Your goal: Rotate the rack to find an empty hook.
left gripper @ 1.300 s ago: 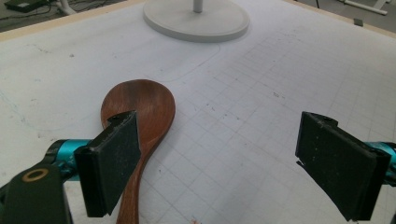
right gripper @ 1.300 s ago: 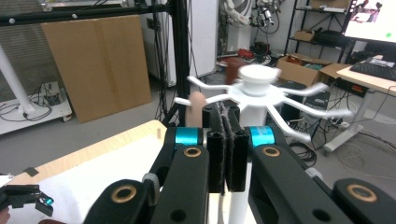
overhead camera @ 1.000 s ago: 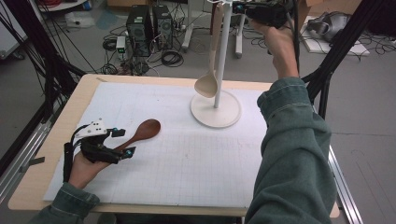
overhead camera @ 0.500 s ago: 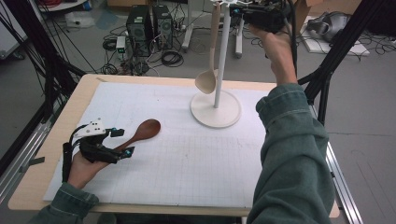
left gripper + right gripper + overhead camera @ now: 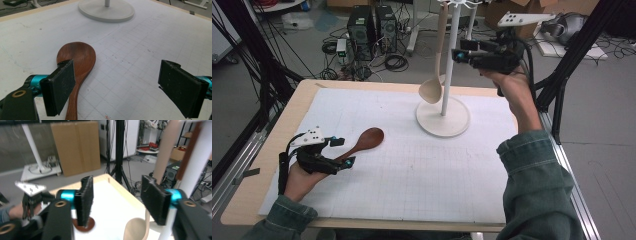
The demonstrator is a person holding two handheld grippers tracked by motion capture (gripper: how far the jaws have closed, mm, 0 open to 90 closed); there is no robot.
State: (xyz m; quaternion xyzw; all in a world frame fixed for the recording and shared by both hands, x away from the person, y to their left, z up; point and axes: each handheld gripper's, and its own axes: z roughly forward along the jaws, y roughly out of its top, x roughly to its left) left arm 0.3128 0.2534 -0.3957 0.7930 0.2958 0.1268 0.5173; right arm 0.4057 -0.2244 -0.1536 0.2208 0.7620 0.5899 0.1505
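Noted the right claw (image 5: 460, 50) held high at about one o'clock over the table (image 5: 302, 100), level with the upper pole of the white utensil stand (image 5: 443, 120) and just to its three o'clock side. Saw its jaws parted, having just been opening, with nothing between the pads; in the right gripper view (image 5: 116, 192) caught bare air in the gap, and the pale wooden spoon (image 5: 136, 228) hanging past the right jaw. Found that pale spoon (image 5: 432, 90) suspended from the stand's top, bowl down, at nine o'clock of the pole, above the round base and clear of the claw.

Spotted the left claw (image 5: 344, 152) low at eight o'clock on the white gridded mat (image 5: 422, 175), jaws spread wide and gripping nothing. Found the dark wooden spoon (image 5: 367, 140) flat on the mat, bowl towards one o'clock, handle running back under the claw. In the left gripper view (image 5: 116, 77) saw the handle of that spoon (image 5: 80, 57) pass beside the left pad, well apart from the right pad, with the stand's base (image 5: 106, 11) at twelve o'clock beyond.
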